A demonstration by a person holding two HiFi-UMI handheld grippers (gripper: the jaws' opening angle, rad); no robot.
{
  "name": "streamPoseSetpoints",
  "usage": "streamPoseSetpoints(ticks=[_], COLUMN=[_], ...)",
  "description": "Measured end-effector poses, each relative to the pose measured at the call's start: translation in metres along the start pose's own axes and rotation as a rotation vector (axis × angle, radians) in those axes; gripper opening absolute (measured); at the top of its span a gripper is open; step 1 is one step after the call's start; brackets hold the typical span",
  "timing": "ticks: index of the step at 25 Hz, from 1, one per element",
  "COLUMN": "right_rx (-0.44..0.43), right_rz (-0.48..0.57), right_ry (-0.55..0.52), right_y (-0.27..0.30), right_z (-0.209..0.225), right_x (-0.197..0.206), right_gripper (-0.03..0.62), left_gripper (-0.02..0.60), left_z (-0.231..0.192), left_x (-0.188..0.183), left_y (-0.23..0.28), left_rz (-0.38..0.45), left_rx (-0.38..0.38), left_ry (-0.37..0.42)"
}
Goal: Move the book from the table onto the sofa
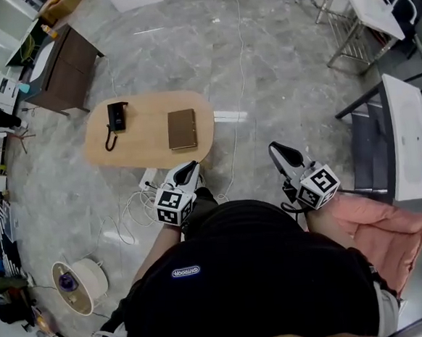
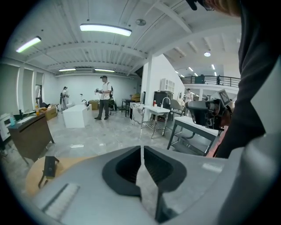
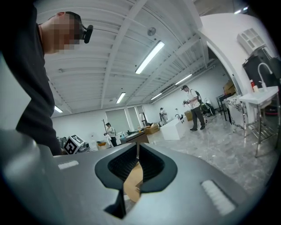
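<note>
A brown book (image 1: pixel 182 128) lies flat on the right half of an oval wooden table (image 1: pixel 145 147). A black handset with a cord (image 1: pixel 117 118) lies on the table's left half and also shows in the left gripper view (image 2: pixel 49 166). My left gripper (image 1: pixel 189 167) is held just short of the table's near edge, below the book, jaws shut on nothing (image 2: pixel 141 148). My right gripper (image 1: pixel 277 149) hovers over the floor to the right of the table, also shut and empty (image 3: pixel 137 146). A pink padded seat (image 1: pixel 382 229) is at my right side.
A dark wooden desk (image 1: pixel 66 68) stands at the far left. Cables and a white power strip (image 1: pixel 149 180) lie on the floor by the table. A round white appliance (image 1: pixel 79 285) sits at lower left. A white table (image 1: pixel 406 136) and a dark chair (image 1: pixel 370 144) stand at the right.
</note>
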State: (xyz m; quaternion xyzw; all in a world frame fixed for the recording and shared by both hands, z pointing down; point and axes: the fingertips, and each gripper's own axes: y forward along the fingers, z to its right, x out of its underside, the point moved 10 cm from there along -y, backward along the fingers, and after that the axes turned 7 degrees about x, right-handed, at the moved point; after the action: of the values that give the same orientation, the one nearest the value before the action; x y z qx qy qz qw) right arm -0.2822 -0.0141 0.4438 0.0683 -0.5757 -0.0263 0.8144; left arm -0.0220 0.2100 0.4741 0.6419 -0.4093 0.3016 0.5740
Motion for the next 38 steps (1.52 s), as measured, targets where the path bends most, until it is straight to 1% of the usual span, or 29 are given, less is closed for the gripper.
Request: streamPoseSetpoints(ticks=[4,7,10,13,15,18,20,22,26,32,36,38], right_rx=[0.056,0.085,0.085,0.082,0.076,0.083,0.097,0.101,0.095,0.078,0.045,0.02], right_rz=[-0.025,-0.022,-0.038,-0.041,-0.045,-0.079,-0.112,-0.141,-0.161,-0.226,-0.275,-0.301], right_ry=[-0.01,-0.001,-0.017,-0.032,-0.038,-0.04,-0.045,-0.064,-0.073,-0.044,-0.003,0.022], right_y=[0.051,0.098,0.152,0.204,0.233,0.265,0.281,0.295,0.315,0.325,0.333,0.339], right_z=[-0.015,-0.032,-0.048,-0.061,-0.07,-0.081,-0.088,-0.092,-0.093,-0.079,-0.063,-0.052], right_x=[0.007,0.0,-0.018,-0.03,-0.032,-0.029,-0.026,-0.023,-0.01,0.007,0.038,0.053], right_gripper=[0.049,0.049,0.055,0.064,0.067,0.071,0.072,0.074,0.074,0.08,0.091,0.098], left_gripper=[0.035,0.035,0.035,0.035,0.035,0.035,0.035,0.037,0.035,0.035,0.051,0.055], left_z=[-0.063,-0.12,-0.181,-0.235,-0.265,-0.297,-0.311,-0.324,-0.347,-0.342,-0.333,-0.333], left_x=[0.013,0.004,-0.013,-0.023,-0.022,-0.018,-0.015,-0.004,0.018,0.039,0.057,0.061], left_y=[0.008,0.007,0.003,0.001,0.0,-0.003,-0.006,-0.006,-0.002,0.005,0.012,0.017], left_rz=[-0.009,-0.018,-0.015,-0.025,-0.037,-0.048,-0.053,-0.065,-0.094,-0.163,-0.214,-0.225], left_rx=[0.048,0.081,0.092,0.098,0.11,0.122,0.131,0.141,0.14,0.14,0.118,0.097], left_ry=[-0.016,0.0,0.033,0.031,0.023,0.007,-0.01,-0.02,-0.024,-0.069,-0.079,-0.087])
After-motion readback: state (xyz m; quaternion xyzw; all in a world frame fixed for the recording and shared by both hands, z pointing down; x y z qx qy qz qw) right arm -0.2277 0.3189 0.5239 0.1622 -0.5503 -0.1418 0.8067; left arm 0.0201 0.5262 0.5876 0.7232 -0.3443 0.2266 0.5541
